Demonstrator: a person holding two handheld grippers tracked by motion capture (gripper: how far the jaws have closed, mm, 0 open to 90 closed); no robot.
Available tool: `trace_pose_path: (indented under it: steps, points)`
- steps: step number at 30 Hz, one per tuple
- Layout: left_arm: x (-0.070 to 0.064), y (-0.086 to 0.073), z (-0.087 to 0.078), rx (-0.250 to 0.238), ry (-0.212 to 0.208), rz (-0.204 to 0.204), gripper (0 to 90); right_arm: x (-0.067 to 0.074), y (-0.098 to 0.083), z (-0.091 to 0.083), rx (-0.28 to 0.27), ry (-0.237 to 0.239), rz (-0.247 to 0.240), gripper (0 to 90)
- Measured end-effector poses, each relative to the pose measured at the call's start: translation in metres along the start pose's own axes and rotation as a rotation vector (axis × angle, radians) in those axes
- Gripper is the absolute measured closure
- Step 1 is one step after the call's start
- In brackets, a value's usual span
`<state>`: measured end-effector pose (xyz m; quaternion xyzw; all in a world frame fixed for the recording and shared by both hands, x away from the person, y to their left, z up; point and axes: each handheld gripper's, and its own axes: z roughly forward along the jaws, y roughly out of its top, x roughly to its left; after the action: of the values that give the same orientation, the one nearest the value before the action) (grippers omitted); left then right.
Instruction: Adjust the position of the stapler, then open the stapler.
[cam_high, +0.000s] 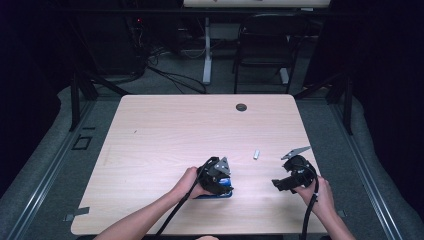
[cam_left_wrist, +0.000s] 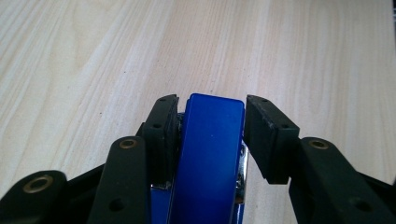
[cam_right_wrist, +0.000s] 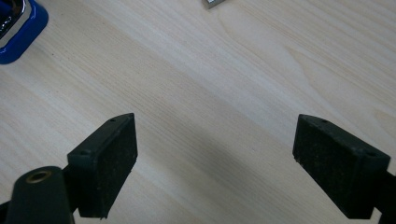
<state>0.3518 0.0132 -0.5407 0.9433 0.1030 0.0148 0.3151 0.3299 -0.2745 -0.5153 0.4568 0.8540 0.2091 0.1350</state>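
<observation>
One blue stapler (cam_left_wrist: 210, 154), flat on the table (cam_high: 175, 130) near the person's edge, a little left of the middle. Sits between the jaws of the left gripper (cam_left_wrist: 211, 99), lengthwise along them, nose pointing away from the camera. Pressed against the pad on the left of the left gripper view; on the other side, only the pad's far corner meets the blue edge, with a sliver of space opening toward the camera. Cannot tell whether that amounts to a firm clamp or merely a loose bracket around the body.

Farther right, well apart from the stapler: the right gripper (cam_right_wrist: 215, 119), jaws spread wide, nothing between them, poised over bare wood. Between the two grippers and a little farther from the person, a small silver piece (cam_high: 256, 153), lying loose, untouched.

Risks, judged from this: lopsided contact, so any lift or squeeze likely to twist the stapler sideways or let it slide out nose-first, smooth plastic against a single pad giving little hold. Harder squeezing across the sides could also tip it onto an edge. Could also knock the silver piece off along the table if the right gripper sweeps in low. Safest with both pads square on the sides before any lift.
</observation>
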Motion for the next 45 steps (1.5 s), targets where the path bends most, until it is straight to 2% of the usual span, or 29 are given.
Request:
trace_pose_path:
  steps: [3, 6, 16, 26, 36, 40, 45]
  points:
    - [-0.002, 0.001, 0.002, 0.013, 0.007, 0.010, 56.1, -0.001, 0.000, -0.001, 0.008, 0.004, 0.000, 13.4]
    - [-0.001, 0.002, 0.001, 0.013, 0.021, 0.012, 61.5, 0.000, 0.000, 0.000, 0.013, 0.007, -0.002, 13.5]
    - [-0.001, 0.003, 0.000, 0.020, 0.020, 0.028, 62.7, 0.000, -0.002, 0.000, 0.000, 0.007, 0.009, 13.5]
    - [-0.002, 0.003, -0.011, -0.009, 0.016, 0.063, 63.7, 0.001, -0.001, 0.001, 0.000, 0.011, 0.004, 13.6]
    - [-0.001, 0.002, -0.020, -0.040, -0.001, 0.071, 64.6, 0.000, -0.001, 0.000, 0.002, 0.014, 0.006, 13.7]
    - [0.000, 0.001, -0.025, -0.038, -0.012, 0.092, 64.9, 0.002, 0.000, 0.000, -0.005, 0.021, 0.012, 13.7]
    - [0.000, 0.000, -0.029, -0.060, -0.012, 0.102, 65.2, 0.004, 0.001, 0.000, -0.008, 0.029, 0.008, 13.7]
